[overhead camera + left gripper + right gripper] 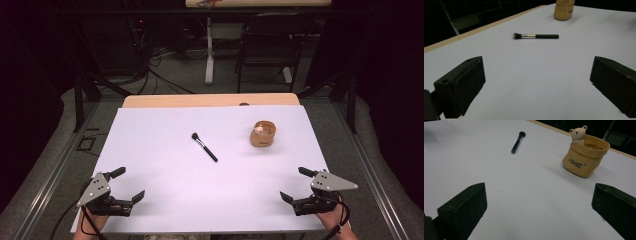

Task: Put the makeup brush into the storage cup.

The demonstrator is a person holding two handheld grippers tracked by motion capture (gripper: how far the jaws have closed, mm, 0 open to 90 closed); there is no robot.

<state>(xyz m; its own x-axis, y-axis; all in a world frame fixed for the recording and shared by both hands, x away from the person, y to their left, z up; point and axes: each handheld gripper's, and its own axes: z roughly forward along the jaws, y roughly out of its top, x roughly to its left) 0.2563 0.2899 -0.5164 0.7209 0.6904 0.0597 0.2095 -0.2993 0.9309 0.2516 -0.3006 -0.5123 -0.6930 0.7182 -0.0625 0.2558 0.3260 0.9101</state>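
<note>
A black-handled makeup brush (204, 146) (535, 36) (518, 138) lies flat near the middle of the white table cover (165, 200), bristles toward the far left. A tan bag-shaped cup (263, 133) (563, 9) (586, 155) with a small bear figure on its rim stands upright to the brush's right. My left gripper (128, 183) (537, 87) rests open at the near left edge, jaws wide apart with nothing between them. My right gripper (295, 184) (540, 210) rests open at the near right edge, also holding nothing.
A wooden table edge (210, 100) shows beyond the white cover. A dark chair (270, 45) and a white table leg (209, 50) stand on the floor behind, with cables (155, 60) at the back left. Metal rails (50, 175) flank the table.
</note>
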